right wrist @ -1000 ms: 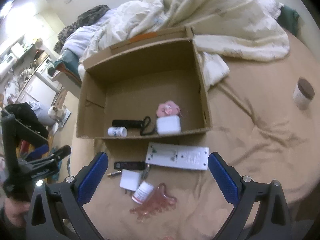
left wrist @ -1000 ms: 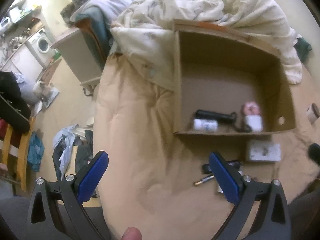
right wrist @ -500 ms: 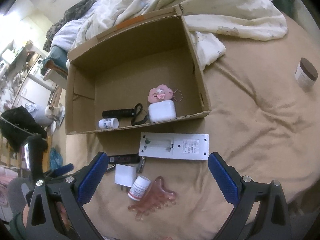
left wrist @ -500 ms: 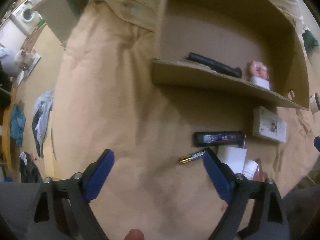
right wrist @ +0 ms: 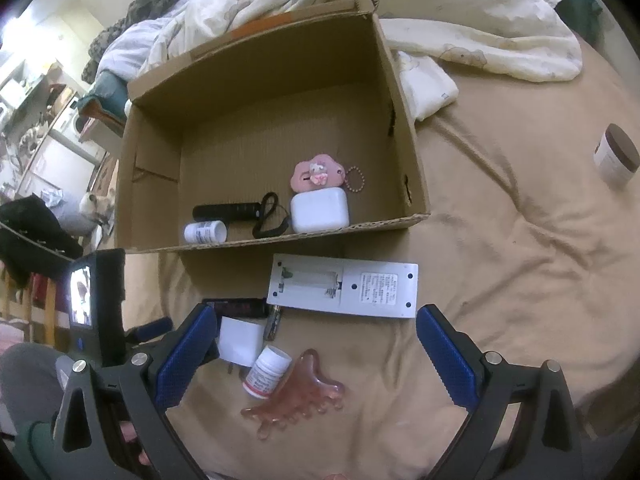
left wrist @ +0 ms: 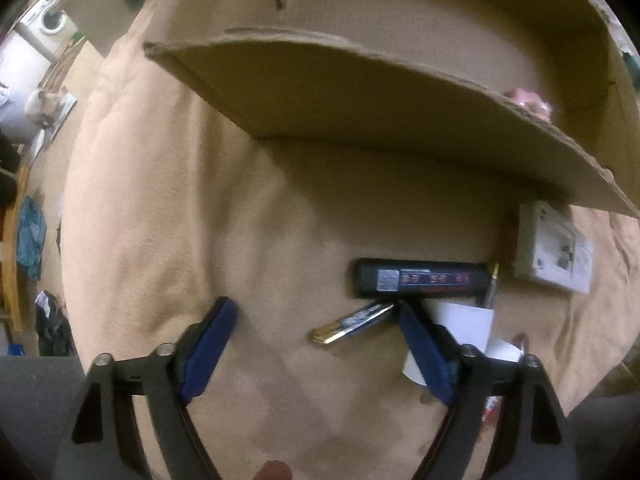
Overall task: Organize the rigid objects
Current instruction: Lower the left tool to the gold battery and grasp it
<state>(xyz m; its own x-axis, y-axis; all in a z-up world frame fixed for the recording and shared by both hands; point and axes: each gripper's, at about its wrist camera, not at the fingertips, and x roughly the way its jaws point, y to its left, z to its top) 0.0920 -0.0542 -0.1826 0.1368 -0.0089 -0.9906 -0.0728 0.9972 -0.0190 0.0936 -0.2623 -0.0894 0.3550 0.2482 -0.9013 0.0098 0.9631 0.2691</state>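
Observation:
A cardboard box (right wrist: 412,168) lies open on the beige bed and holds a black flashlight (right wrist: 226,211), a small white bottle (right wrist: 205,232), a white case (right wrist: 319,210) and a pink charm (right wrist: 318,172). In front of it lie a white remote (right wrist: 344,289), a black bar-shaped device (left wrist: 420,283), a gold-tipped battery (left wrist: 352,322), a white adapter (right wrist: 240,340), a pill bottle (right wrist: 267,371) and a pink comb-shaped massager (right wrist: 298,398). My left gripper (left wrist: 314,322) is open, low over the battery. My right gripper (right wrist: 316,334) is open above the pill bottle and adapter.
A brown-lidded jar (right wrist: 616,159) stands on the bed at the right. A crumpled cream duvet (right wrist: 460,12) lies behind the box. The bed's left edge drops to a cluttered floor (left wrist: 40,220). The left gripper's body (right wrist: 98,304) shows in the right wrist view.
My left gripper has dropped and moved forward toward the loose items by the box front, with the battery now between its fingers. My right gripper has come slightly closer.

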